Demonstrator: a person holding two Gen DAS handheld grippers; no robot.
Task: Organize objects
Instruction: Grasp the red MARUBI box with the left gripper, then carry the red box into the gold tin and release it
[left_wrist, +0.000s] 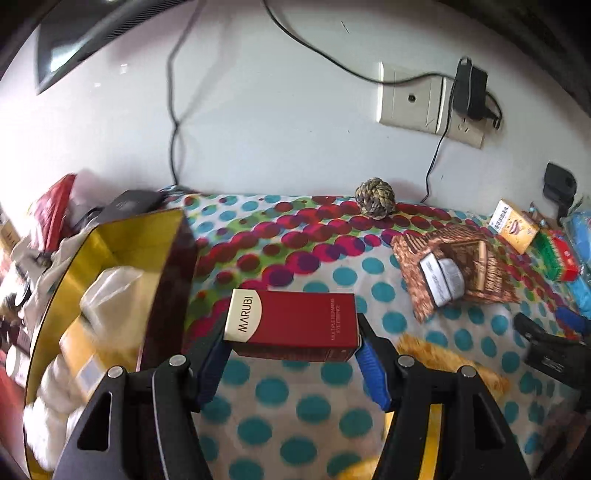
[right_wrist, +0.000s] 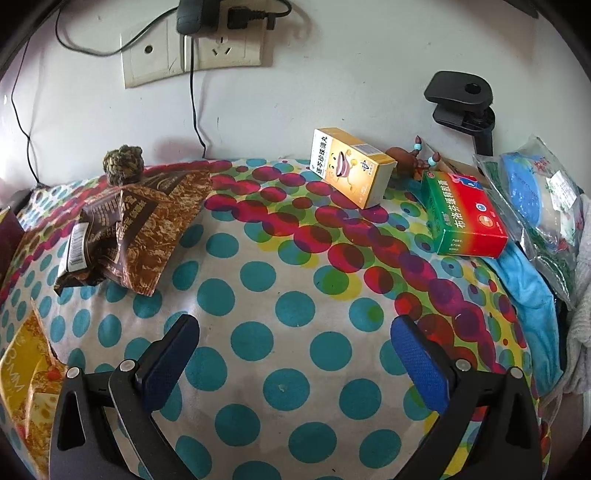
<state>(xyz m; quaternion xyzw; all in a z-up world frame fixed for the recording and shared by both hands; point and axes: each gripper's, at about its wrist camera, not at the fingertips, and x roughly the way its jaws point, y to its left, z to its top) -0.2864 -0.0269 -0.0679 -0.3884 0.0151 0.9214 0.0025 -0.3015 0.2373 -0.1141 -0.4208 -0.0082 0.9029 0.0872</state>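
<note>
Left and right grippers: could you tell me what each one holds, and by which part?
Left gripper clamps the red MARUBI box by its two short ends. Right gripper is open, holding nothing.

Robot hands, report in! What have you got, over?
Left gripper shut on red Marubi box, lifted beside gold box. Right gripper open, empty, over dotted cloth. Nothing blocking, over.

The red Marubi box (left_wrist: 293, 325) lies sideways, cream end pointing left, raised above the dotted cloth (left_wrist: 280, 398), just right of the gold-lined box (left_wrist: 110, 236).
</note>
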